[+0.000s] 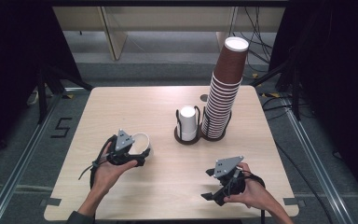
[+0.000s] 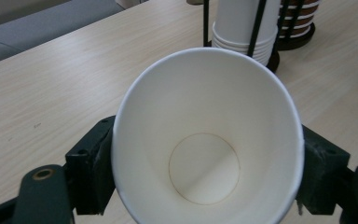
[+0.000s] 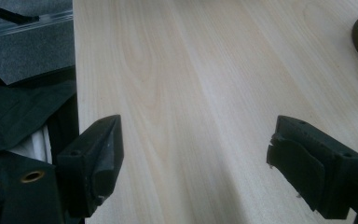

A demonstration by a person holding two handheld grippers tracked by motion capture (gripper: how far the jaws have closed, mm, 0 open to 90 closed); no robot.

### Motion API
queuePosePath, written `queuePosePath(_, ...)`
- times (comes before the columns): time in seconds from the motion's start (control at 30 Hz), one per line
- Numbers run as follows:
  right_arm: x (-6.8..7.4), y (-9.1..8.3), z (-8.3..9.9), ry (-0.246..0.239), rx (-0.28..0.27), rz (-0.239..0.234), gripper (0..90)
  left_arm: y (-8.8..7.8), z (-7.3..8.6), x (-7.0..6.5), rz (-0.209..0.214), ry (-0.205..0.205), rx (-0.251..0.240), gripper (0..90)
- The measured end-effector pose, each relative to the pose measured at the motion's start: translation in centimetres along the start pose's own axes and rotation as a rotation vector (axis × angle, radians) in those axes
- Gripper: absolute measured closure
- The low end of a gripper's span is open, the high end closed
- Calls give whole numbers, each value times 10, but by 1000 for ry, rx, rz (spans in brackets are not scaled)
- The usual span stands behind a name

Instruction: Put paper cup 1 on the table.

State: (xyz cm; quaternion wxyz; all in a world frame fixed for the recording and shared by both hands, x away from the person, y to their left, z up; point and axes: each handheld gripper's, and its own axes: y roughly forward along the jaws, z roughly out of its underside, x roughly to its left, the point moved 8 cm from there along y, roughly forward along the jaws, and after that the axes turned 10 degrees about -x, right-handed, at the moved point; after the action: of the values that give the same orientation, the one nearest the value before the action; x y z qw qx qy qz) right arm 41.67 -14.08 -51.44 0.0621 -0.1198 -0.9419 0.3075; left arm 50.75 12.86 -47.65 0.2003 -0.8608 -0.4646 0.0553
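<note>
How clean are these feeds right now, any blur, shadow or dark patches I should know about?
High view: wooden table evenly lit, surroundings nearly black. Left gripper view: the white paper cup held in the left gripper is sharp, a diagonal shadow crosses its base, and the wire cup holder behind is soft. Right gripper view: the open right gripper is slightly soft, with dim lighting.

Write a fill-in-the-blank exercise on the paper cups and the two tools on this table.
1. The left tool is shut on a white paper ____, its mouth toward that tool's camera.
2. The tall stack of brown paper cups stands to the ____ of the short stack of white paper cups in the high view.
3. The right tool has its jaws ____, with nothing between them.
4. Both stacks stand in black wire holders on the pale ____ table.

Missing words: cup; right; open; wooden
</note>
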Motion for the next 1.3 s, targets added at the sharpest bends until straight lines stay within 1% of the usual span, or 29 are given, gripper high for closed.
queuePosePath(0.07,-1,0,1,-2,3,1,179,3,-1,2,-4,6,0,214)
queuePosePath(0.1,0,0,2,2,5,3,179,8,-1,5,-9,7,18,214)
queuePosePath(0.17,-1,0,3,3,10,4,179,11,0,9,-13,26,43,214)
queuePosePath(0.2,-1,0,3,1,7,3,179,12,0,10,-19,25,53,214)
queuePosePath(0.23,-3,0,3,-13,10,10,179,15,0,11,-21,21,51,215)
queuePosePath(0.27,-3,0,4,-15,12,9,179,16,1,13,-23,22,63,214)
queuePosePath(0.3,-2,0,3,-3,9,4,179,18,1,15,-27,24,70,214)
queuePosePath(0.33,-2,0,3,-3,8,5,179,20,2,16,-34,18,70,214)
queuePosePath(0.37,-2,0,3,-1,8,5,179,22,2,19,-39,26,82,214)
queuePosePath(0.43,-2,0,4,-1,10,2,179,26,2,22,-47,16,84,214)
queuePosePath(0.47,-1,0,4,9,11,-3,179,28,2,24,-51,19,95,214)
queuePosePath(0.53,-1,1,4,10,10,-4,179,30,2,26,-54,19,99,214)
queuePosePath(0.6,-1,1,4,11,11,-3,179,36,1,33,-72,17,116,214)
queuePosePath(0.8,-1,1,6,13,16,-3,179,47,-1,48,-114,3,133,214)
queuePosePath(0.83,-2,1,6,8,19,-4,179,49,-2,51,-122,-3,136,214)
queuePosePath(0.87,-3,1,6,-2,15,2,179,51,-3,53,-124,-1,141,214)
queuePosePath(0.93,-3,1,6,4,21,8,179,54,-3,57,-135,0,151,214)
queuePosePath(1.07,-2,2,6,5,21,1,179,61,-2,66,-156,4,171,214)
queuePosePath(1.13,-3,2,6,-6,19,2,180,64,-1,71,-170,-5,178,214)
queuePosePath(1.17,-3,2,6,-3,20,3,179,66,0,72,-179,-13,177,214)
queuePosePath(1.2,-2,2,6,0,22,1,179,68,0,75,-183,-7,182,214)
queuePosePath(1.23,-2,2,6,1,22,-2,179,69,1,76,-183,-9,187,214)
queuePosePath(1.3,-3,2,6,-10,19,2,179,72,3,80,-197,-17,190,214)
